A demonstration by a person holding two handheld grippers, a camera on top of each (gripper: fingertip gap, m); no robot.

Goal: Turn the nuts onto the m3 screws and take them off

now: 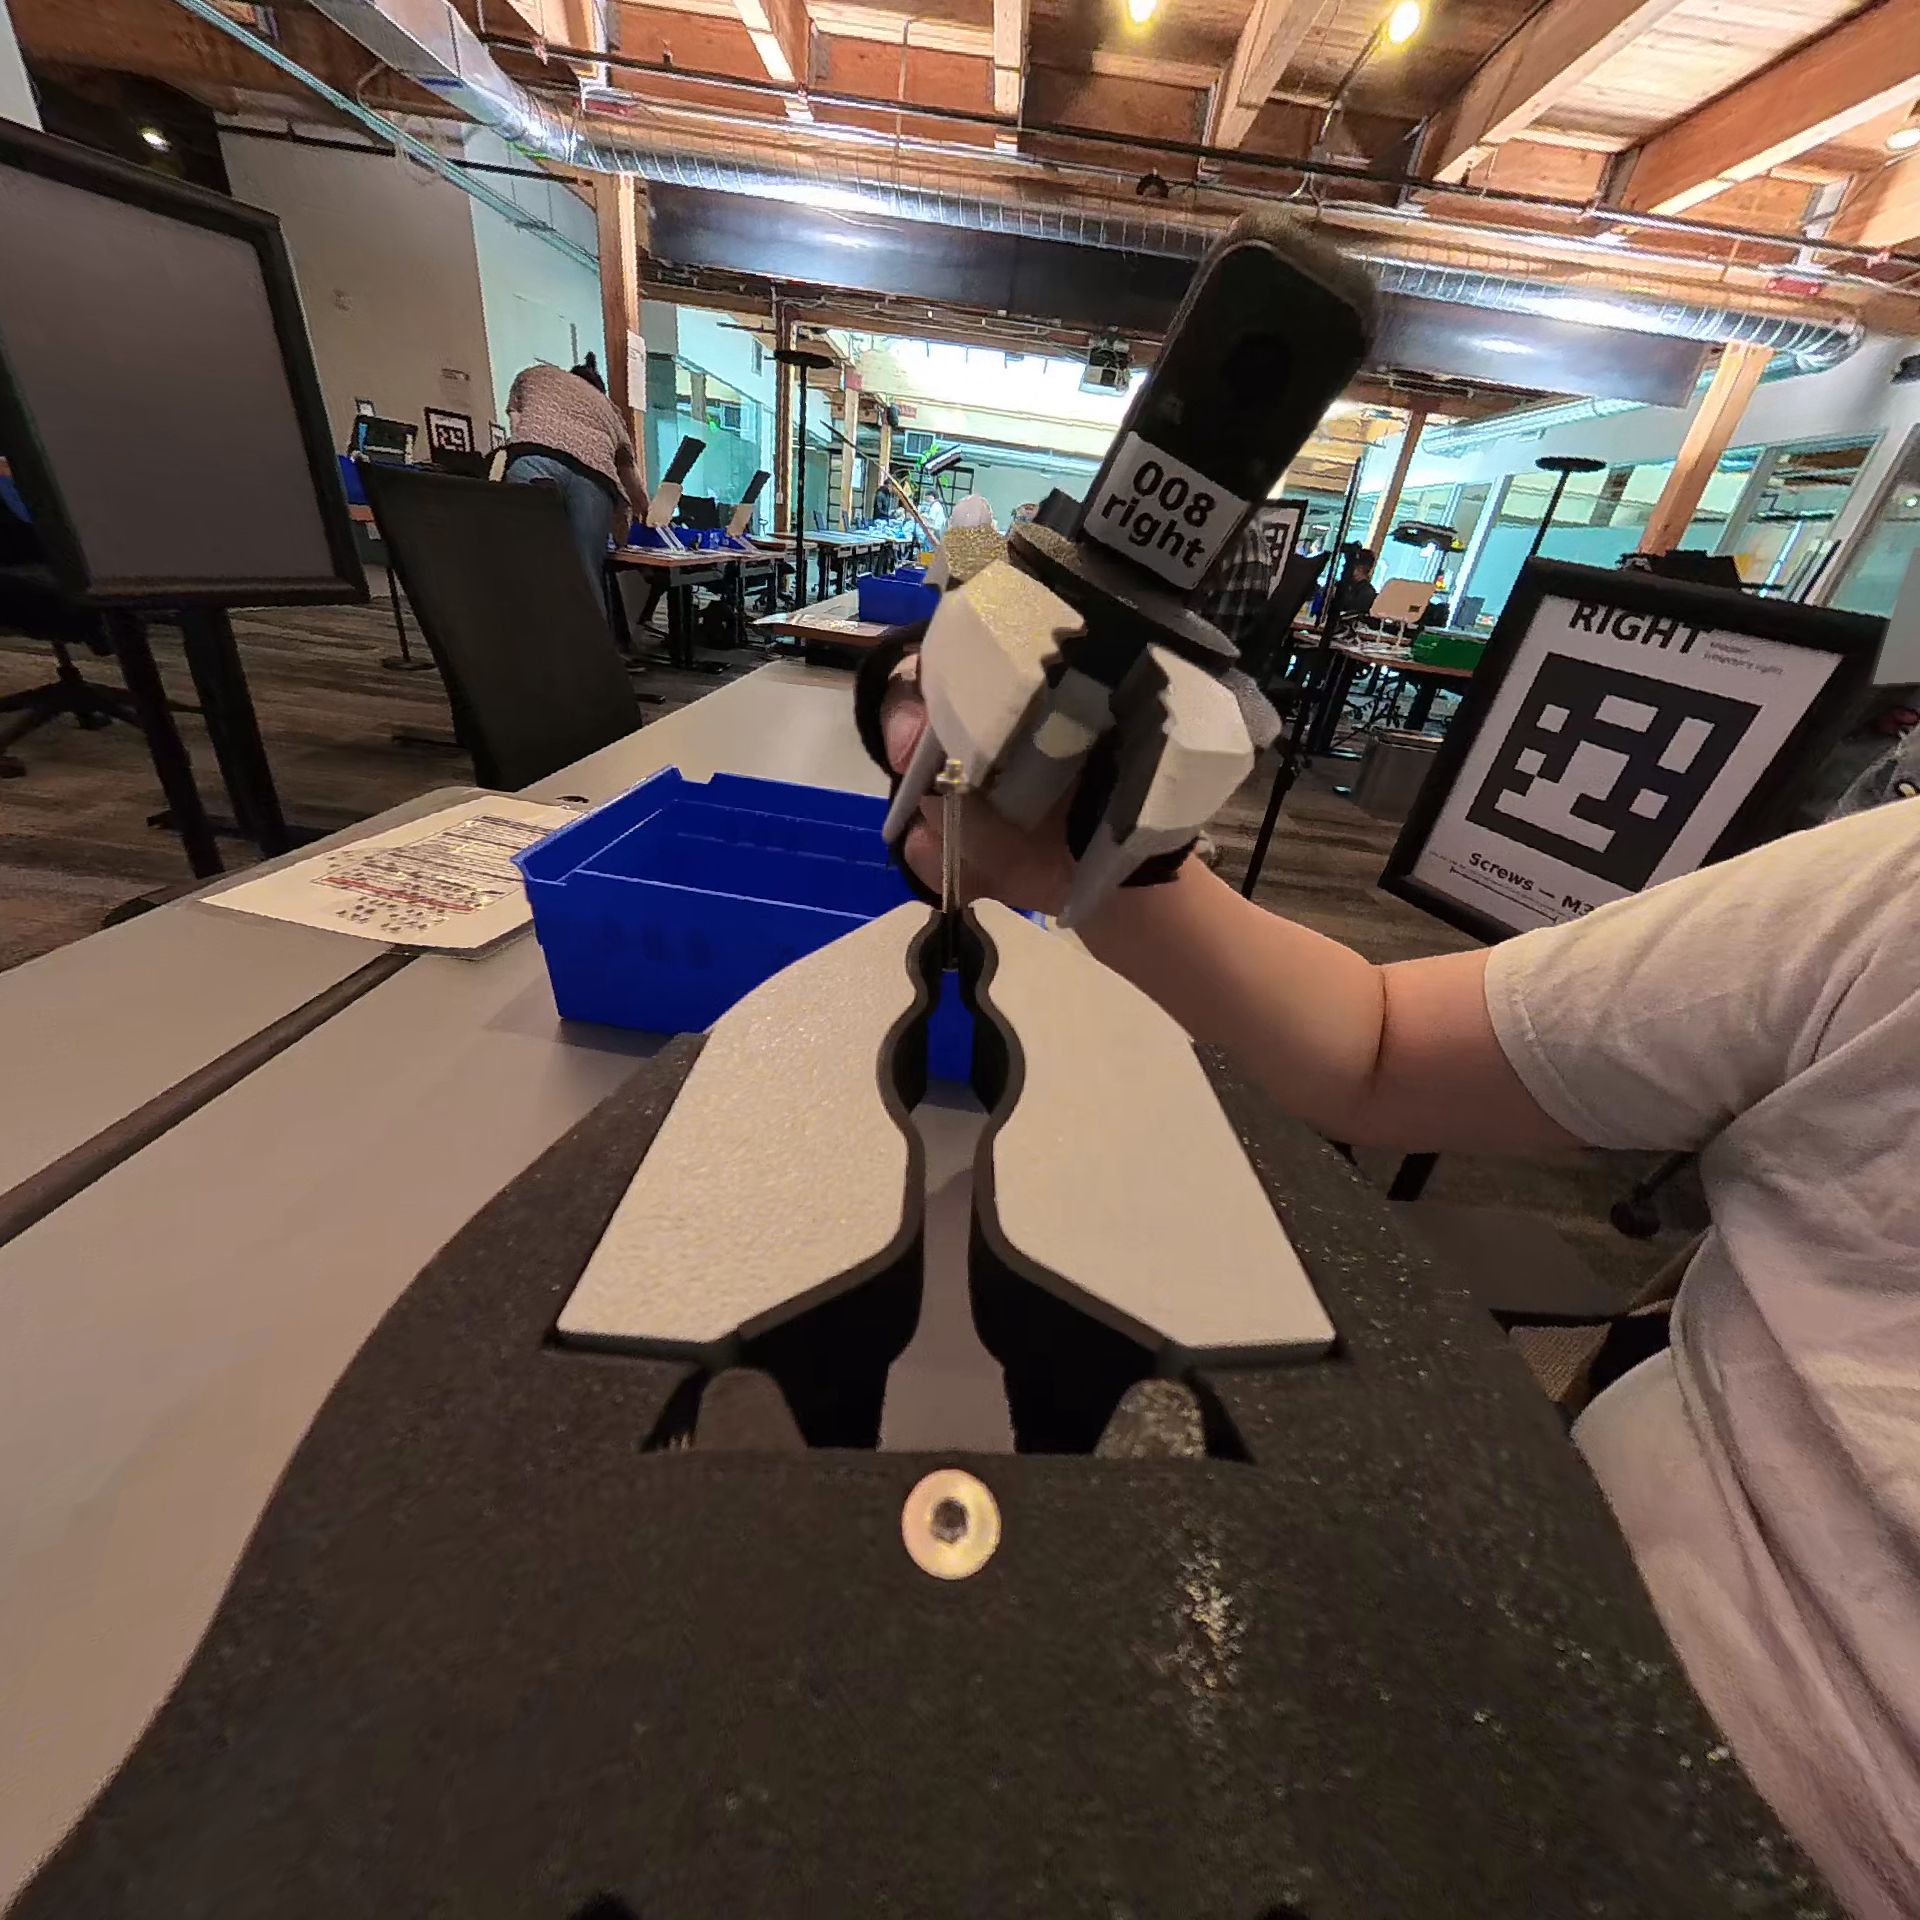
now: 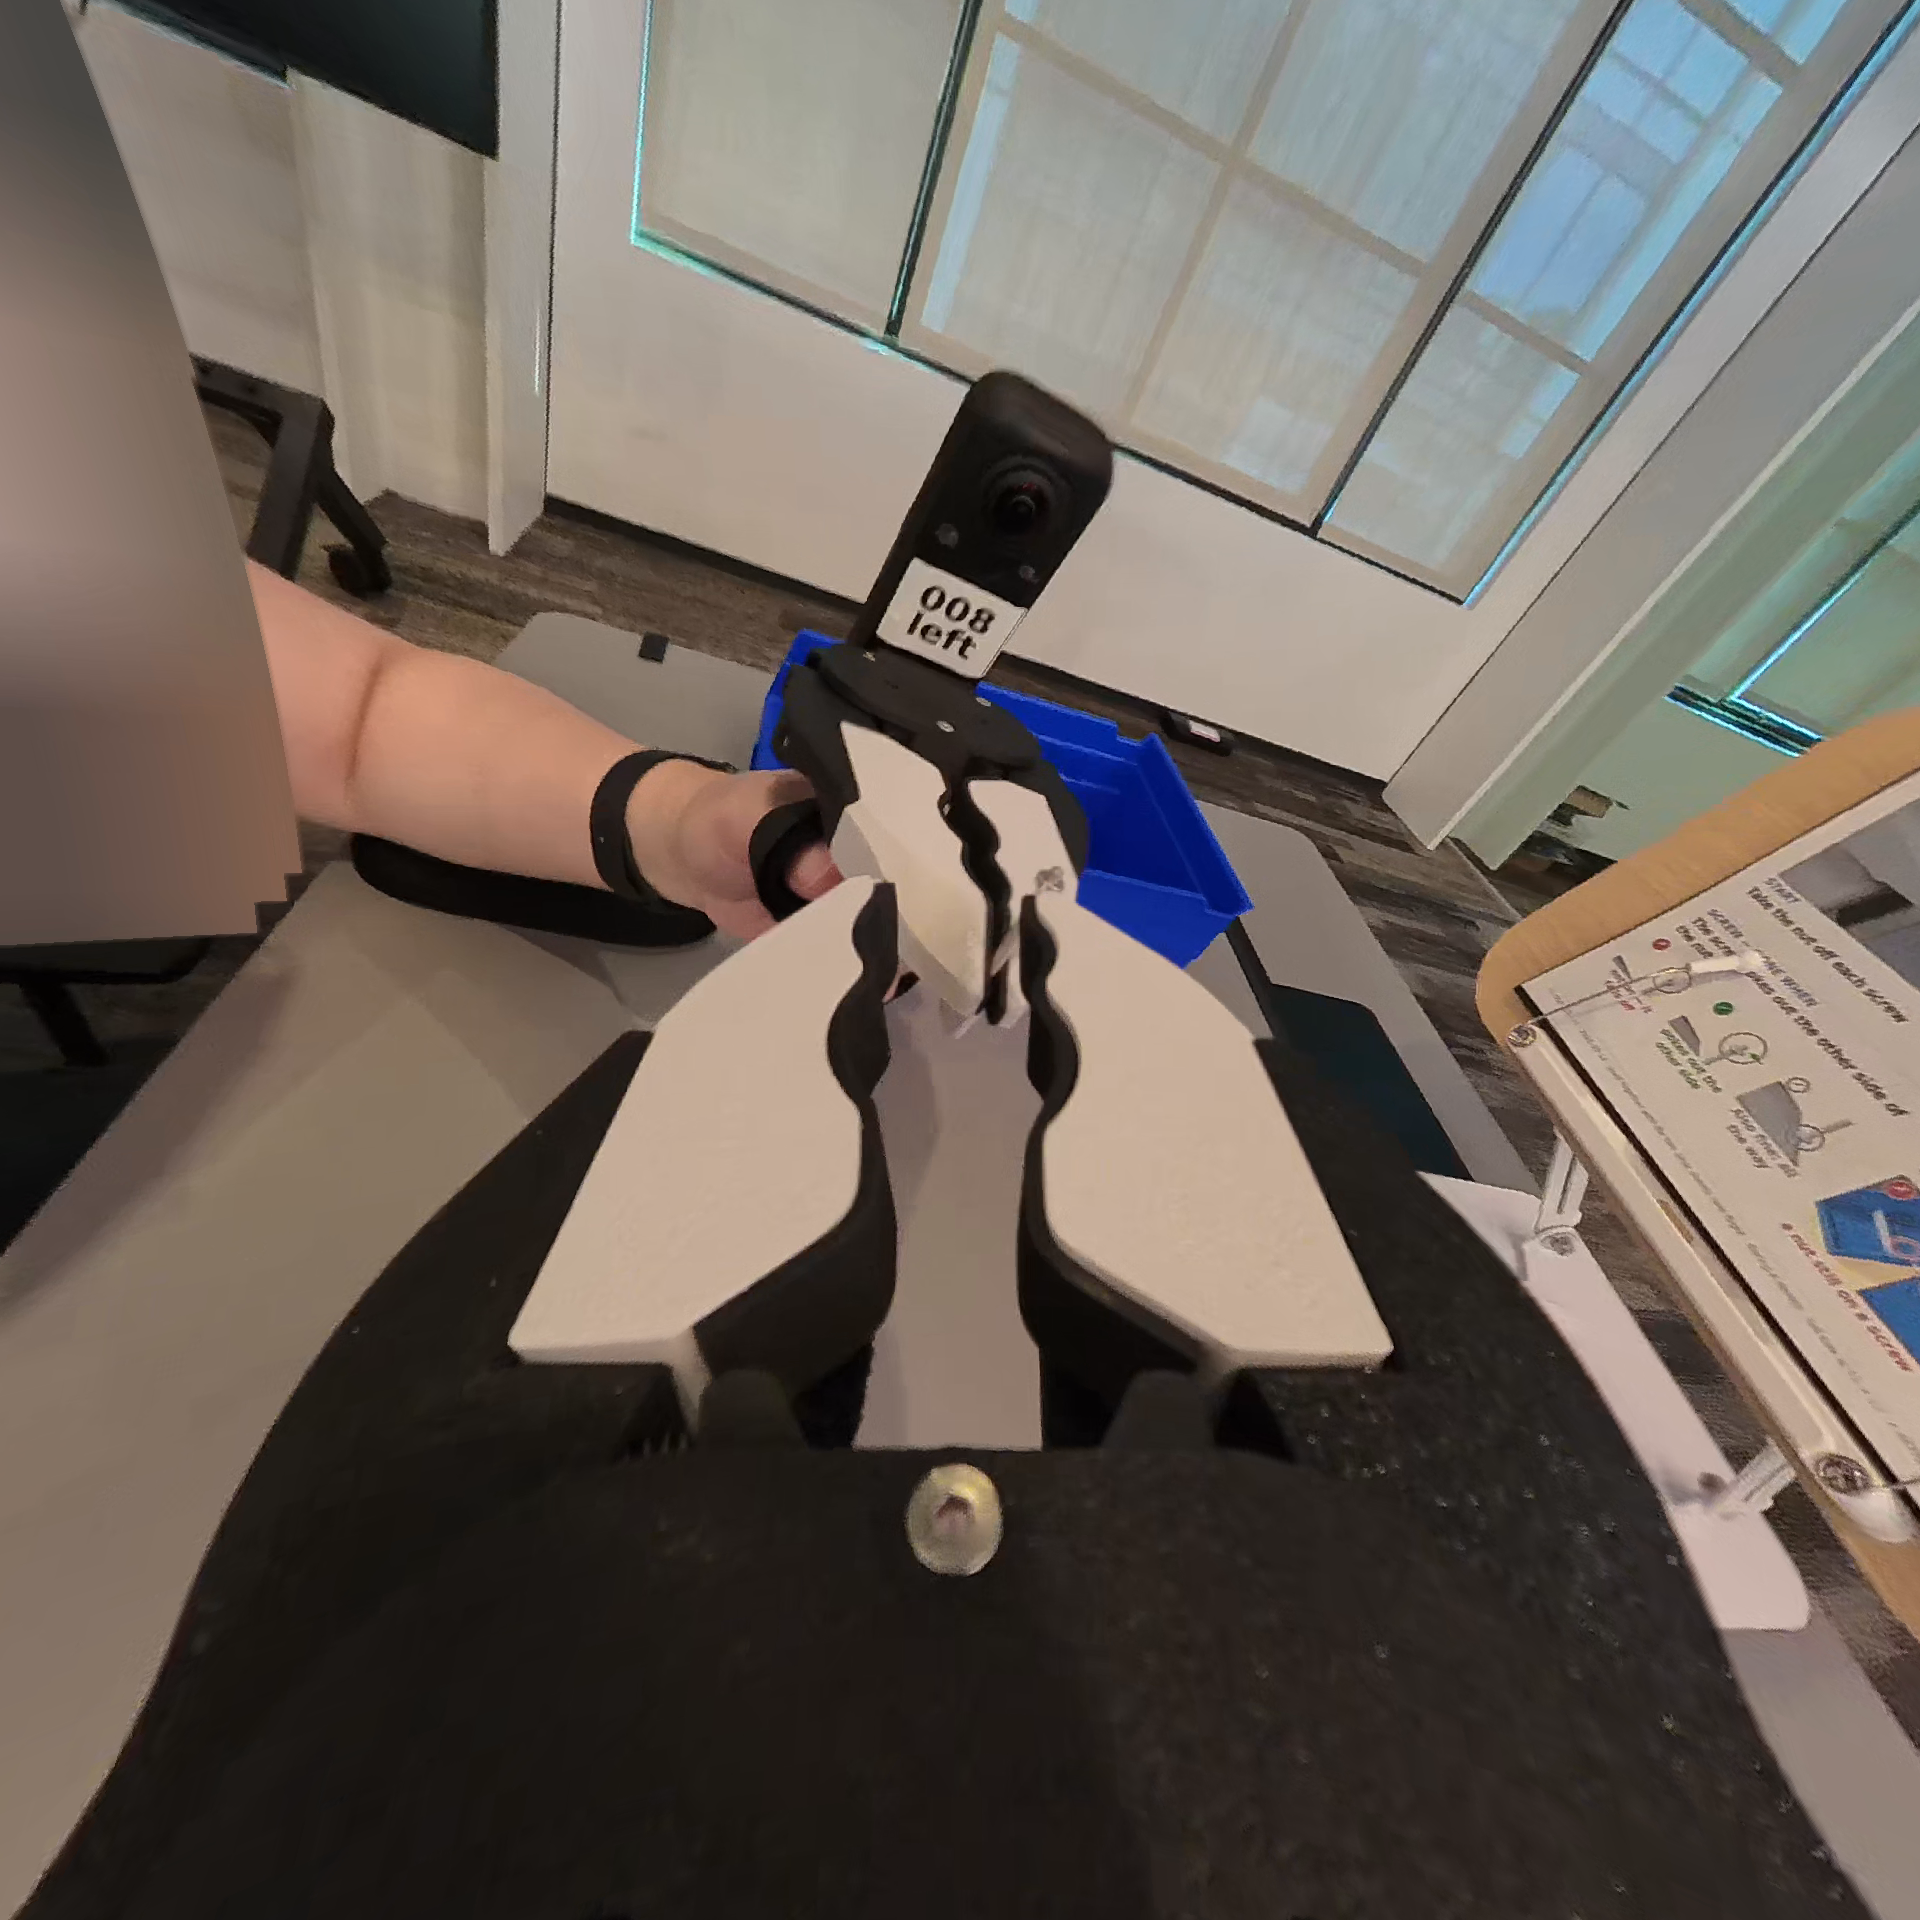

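Note:
My left gripper (image 1: 948, 920) is shut on the lower end of a thin M3 screw (image 1: 948, 852), which stands upright above its tips. A small metal piece (image 1: 951, 774) sits at the screw's top end; I cannot tell whether it is the nut or the head. My right gripper (image 1: 982, 873) hangs over the screw from behind, fingers spread, one finger (image 1: 920, 769) beside the screw's top. In the right wrist view my right gripper (image 2: 956, 914) is open around the tips of the left gripper (image 2: 982, 997). The screw's top (image 2: 1049, 881) shows just past the right fingertip.
A blue bin (image 1: 675, 904) stands on the grey table (image 1: 260, 1143) just behind the grippers; it also shows in the right wrist view (image 2: 1143, 831). An instruction sheet (image 1: 416, 873) lies left of it. A marker sign (image 1: 1610, 779) stands right. An instruction board (image 2: 1766, 1091) is at right.

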